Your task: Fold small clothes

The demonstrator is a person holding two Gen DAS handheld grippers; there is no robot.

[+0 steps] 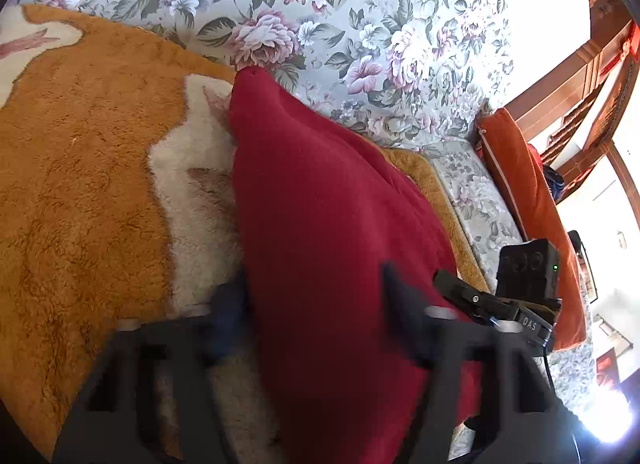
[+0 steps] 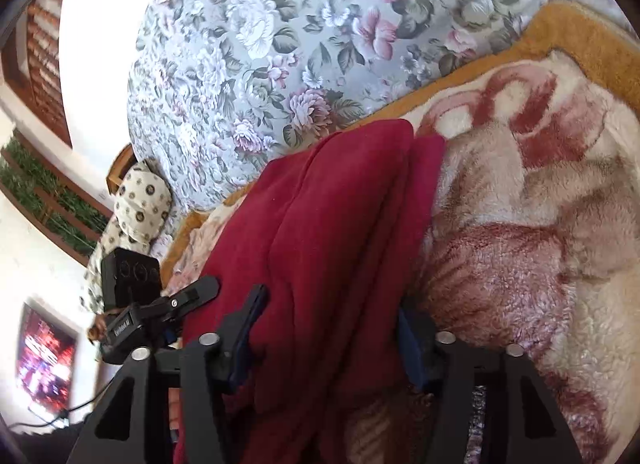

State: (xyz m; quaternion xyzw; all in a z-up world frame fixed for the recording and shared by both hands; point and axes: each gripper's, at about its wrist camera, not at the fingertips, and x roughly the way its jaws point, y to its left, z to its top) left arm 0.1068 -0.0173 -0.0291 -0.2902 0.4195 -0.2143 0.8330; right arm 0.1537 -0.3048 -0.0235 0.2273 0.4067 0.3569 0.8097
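Note:
A dark red fleece garment (image 1: 320, 184) lies in thick lengthwise folds on a plush blanket. It runs away from me towards the sofa back. My left gripper (image 1: 314, 296) straddles its near end with the jaws partly apart. One finger (image 1: 232, 304) sits at the cloth's left edge and the other digs into the fabric, which fills the gap. In the right wrist view the same garment (image 2: 340, 204) shows several long creases. My right gripper (image 2: 330, 316) stands astride it, jaws partly apart, with no visible pinch.
An orange and cream plush blanket (image 1: 80, 184) covers the seat, patterned pink and cream (image 2: 540, 224) on the right. The floral sofa back (image 1: 360, 24) rises behind. An orange cushion (image 1: 528, 204) and a patterned cushion (image 2: 136, 204) stand at the ends. The other gripper's black camera unit (image 1: 528, 268) sits close by.

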